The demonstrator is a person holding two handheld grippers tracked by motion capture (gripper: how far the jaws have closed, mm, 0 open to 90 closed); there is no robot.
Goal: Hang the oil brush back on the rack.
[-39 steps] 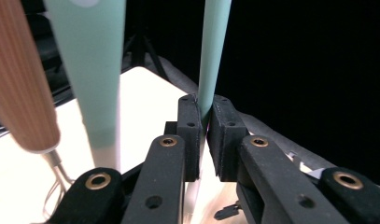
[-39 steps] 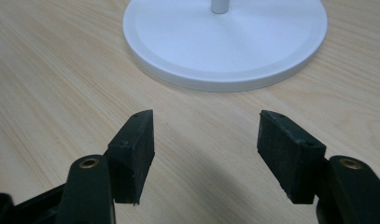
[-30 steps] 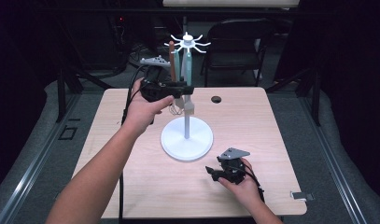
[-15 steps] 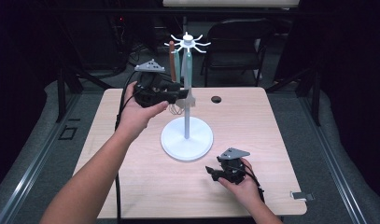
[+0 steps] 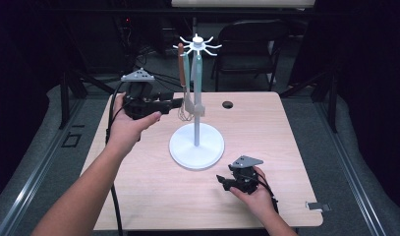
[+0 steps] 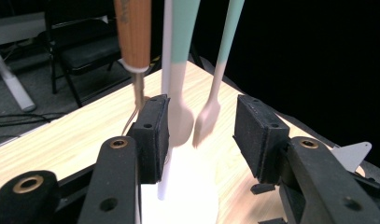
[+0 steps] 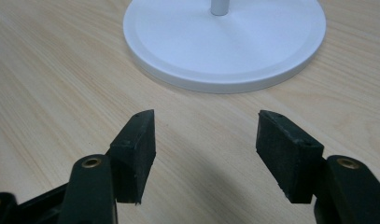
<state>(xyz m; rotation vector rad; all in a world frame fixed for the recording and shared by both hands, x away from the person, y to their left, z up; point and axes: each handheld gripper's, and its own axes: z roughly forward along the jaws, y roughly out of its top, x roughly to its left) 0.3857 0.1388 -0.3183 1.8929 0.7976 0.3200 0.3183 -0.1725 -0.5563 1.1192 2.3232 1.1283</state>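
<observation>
A white utensil stand (image 5: 196, 147) rises from a round base at the table's middle, with hooks at its top (image 5: 197, 44). From it hang a brown-handled whisk (image 5: 181, 69) (image 6: 131, 32), a teal-handled spoon (image 6: 180, 116) and a teal-handled spatula (image 6: 207, 121). My left gripper (image 5: 175, 103) (image 6: 204, 135) is held above the table just left of the hanging utensils. It is open, and the utensils hang a little beyond its jaws. My right gripper (image 5: 224, 182) (image 7: 204, 149) rests low near the table's front right, open over bare wood, facing the stand's base (image 7: 225, 42).
A small dark round hole (image 5: 227, 104) marks the wooden table (image 5: 138, 196) behind the stand. A small metal clip (image 5: 318, 206) lies at the front right corner. A black chair (image 5: 251, 44) stands beyond the far edge. A cable trails from the left gripper over the table's left side.
My left gripper has drawn back to the left, away from the hanging utensils. The right gripper has stayed where it was.
</observation>
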